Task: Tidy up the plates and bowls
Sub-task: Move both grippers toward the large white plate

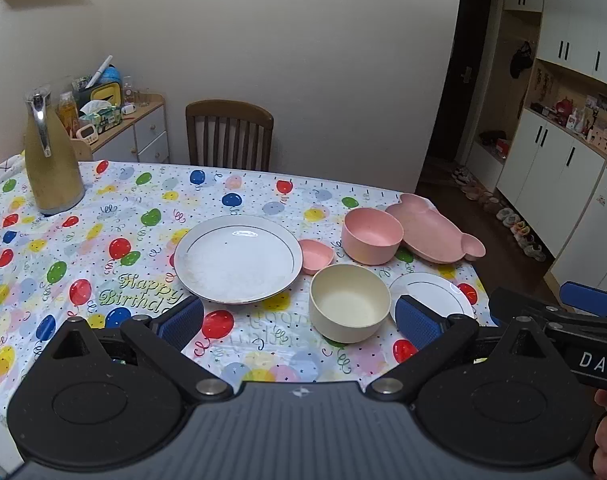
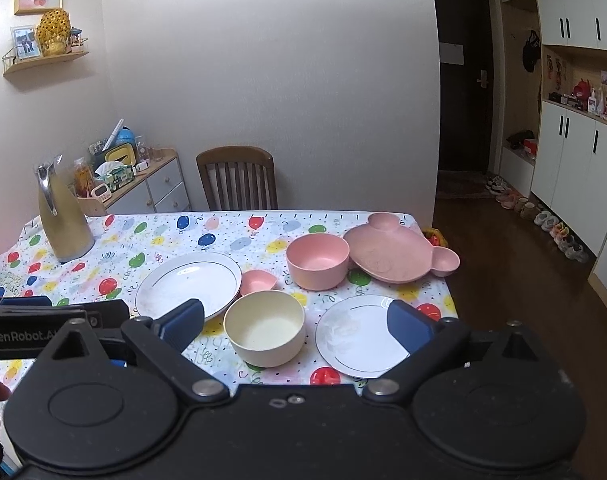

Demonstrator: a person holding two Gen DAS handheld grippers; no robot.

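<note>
On the balloon tablecloth stand a large white plate, a small pink dish, a pink bowl, a pink bear-shaped plate, a cream bowl and a small white plate. My left gripper is open and empty, held above the near table edge in front of the cream bowl. My right gripper is open and empty, above the near edge with the cream bowl and small plate between its fingers in view.
A tall yellow jug stands at the table's far left. A wooden chair is behind the table. A cluttered side cabinet is at the back left. The table's right edge drops to the dark floor.
</note>
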